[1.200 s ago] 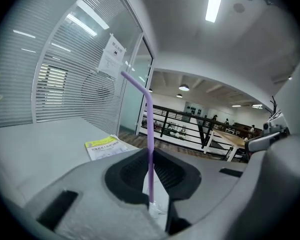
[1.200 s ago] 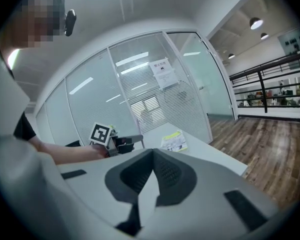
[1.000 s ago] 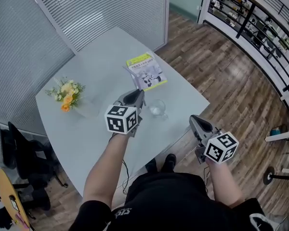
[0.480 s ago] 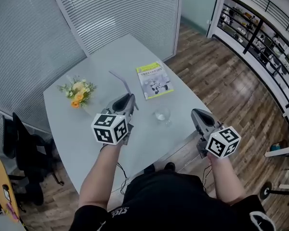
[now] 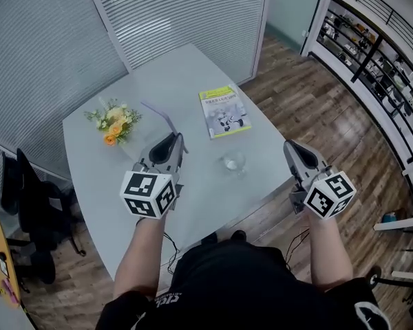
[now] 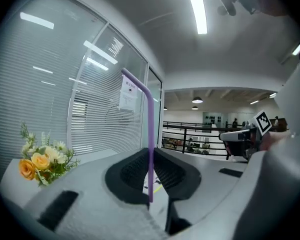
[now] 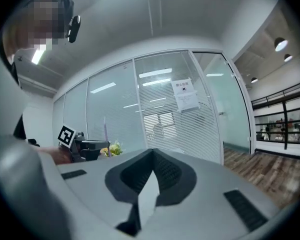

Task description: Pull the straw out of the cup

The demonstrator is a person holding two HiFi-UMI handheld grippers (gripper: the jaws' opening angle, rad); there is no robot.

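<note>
A purple bent straw (image 5: 158, 117) sticks up from my left gripper (image 5: 173, 141), which is shut on it. In the left gripper view the straw (image 6: 150, 134) stands upright between the pads, its lower end free in the air. The clear cup (image 5: 233, 162) stands on the grey table (image 5: 193, 74), to the right of and below the left gripper, with no straw in it. My right gripper (image 5: 293, 148) hovers right of the cup over the table's edge. Its jaws (image 7: 151, 151) are shut with nothing between them.
A green and white booklet (image 5: 224, 112) lies beyond the cup. A bunch of yellow and white flowers (image 5: 113, 122) sits at the table's left. Glass walls with blinds stand behind the table, a dark chair (image 5: 27, 198) is at the left, and wooden floor lies to the right.
My left gripper has risen and drifted left with the straw, farther from the cup. The right gripper has risen too. The cup has stayed in place.
</note>
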